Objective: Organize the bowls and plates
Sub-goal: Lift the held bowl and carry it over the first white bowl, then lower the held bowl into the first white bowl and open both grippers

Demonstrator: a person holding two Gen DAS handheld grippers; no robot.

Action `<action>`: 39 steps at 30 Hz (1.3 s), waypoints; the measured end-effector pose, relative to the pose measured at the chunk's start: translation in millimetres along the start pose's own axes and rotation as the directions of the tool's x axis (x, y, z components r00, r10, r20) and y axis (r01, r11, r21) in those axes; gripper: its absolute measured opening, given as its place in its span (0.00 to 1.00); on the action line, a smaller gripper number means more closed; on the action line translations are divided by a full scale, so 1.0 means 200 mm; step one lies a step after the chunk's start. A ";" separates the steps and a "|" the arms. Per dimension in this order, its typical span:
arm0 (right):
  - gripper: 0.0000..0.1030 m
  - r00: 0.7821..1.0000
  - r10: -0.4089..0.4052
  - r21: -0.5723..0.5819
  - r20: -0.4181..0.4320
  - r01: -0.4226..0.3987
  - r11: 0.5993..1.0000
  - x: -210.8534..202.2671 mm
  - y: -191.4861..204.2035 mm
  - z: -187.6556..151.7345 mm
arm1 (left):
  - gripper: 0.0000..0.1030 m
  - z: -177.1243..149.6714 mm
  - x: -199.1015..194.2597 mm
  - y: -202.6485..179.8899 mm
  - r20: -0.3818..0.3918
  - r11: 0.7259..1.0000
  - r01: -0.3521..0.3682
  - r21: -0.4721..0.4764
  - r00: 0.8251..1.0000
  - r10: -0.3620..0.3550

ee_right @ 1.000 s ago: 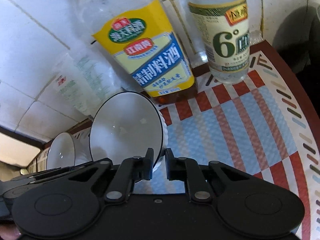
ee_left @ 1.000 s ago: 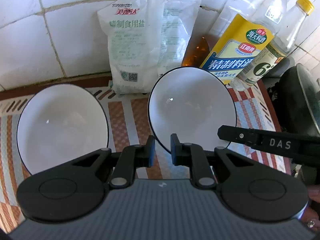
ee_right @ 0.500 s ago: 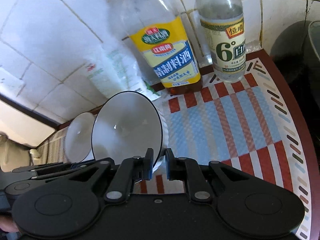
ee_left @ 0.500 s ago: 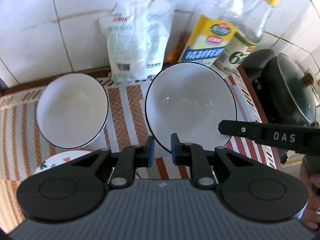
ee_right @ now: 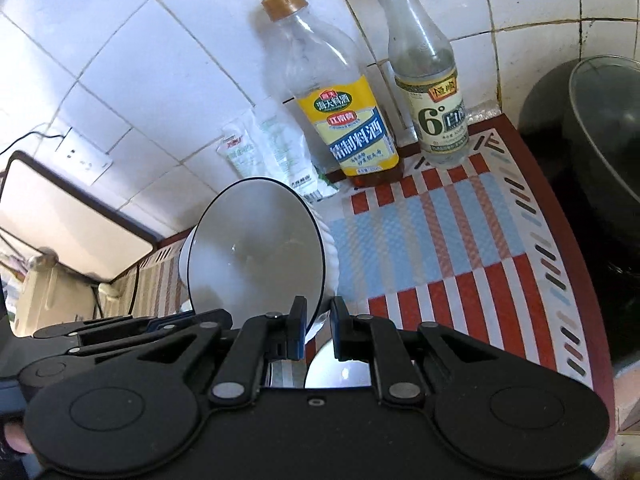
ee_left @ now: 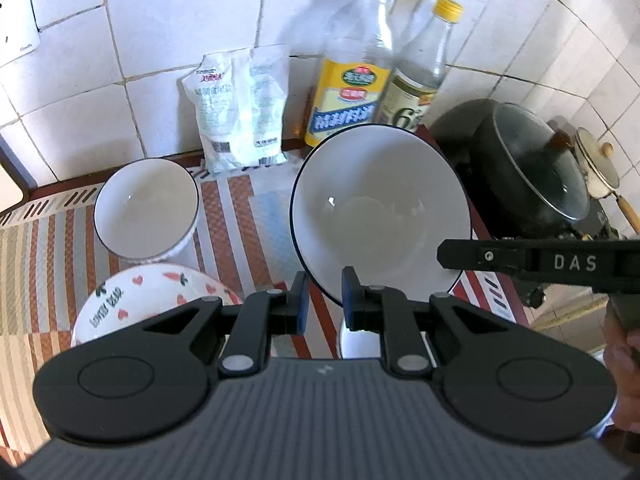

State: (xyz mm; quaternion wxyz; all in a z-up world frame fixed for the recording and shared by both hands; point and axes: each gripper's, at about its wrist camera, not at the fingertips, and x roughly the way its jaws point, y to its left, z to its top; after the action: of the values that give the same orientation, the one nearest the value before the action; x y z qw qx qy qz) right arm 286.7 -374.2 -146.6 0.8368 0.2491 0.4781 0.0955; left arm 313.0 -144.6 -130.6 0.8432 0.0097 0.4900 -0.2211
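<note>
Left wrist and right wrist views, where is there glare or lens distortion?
Left wrist view: bright window glints inside the large white bowl and the small white bowl; the wall tiles bow outward. Right wrist view: a glint in the same large bowl, tile lines curve strongly, and the cooking wine bottle leans with the fisheye.

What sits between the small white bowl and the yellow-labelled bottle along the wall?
A white salt bag leans on the tiles between the small white bowl and the yellow-labelled bottle, in the left wrist view.
</note>
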 end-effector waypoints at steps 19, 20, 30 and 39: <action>0.15 0.999 0.031 -0.007 -0.013 -0.031 1.000 -0.22 -0.06 -0.27 | 0.14 -0.25 -0.17 -0.18 -0.020 0.998 -0.043 0.034 0.999 0.044; 0.15 0.999 0.032 -0.007 -0.013 -0.032 0.999 -0.23 -0.06 -0.29 | 0.14 -0.27 -0.17 -0.19 -0.017 0.999 -0.044 0.033 0.999 0.044; 0.16 0.999 0.009 0.003 -0.040 -0.009 1.000 -0.26 -0.14 -0.38 | 0.14 -0.38 -0.10 -0.24 -0.060 1.000 -0.023 -0.015 0.998 0.022; 0.16 0.996 -0.019 0.037 -0.090 0.023 0.999 -0.12 -0.23 -0.38 | 0.14 -0.38 0.10 -0.25 -0.127 0.998 -0.050 -0.032 0.991 0.046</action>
State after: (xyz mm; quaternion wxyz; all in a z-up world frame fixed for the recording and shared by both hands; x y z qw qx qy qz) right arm 207.3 -398.9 -184.4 0.8107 0.2554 0.5194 0.0887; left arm 240.3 -179.8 -175.8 0.8157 0.0207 0.5456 -0.1911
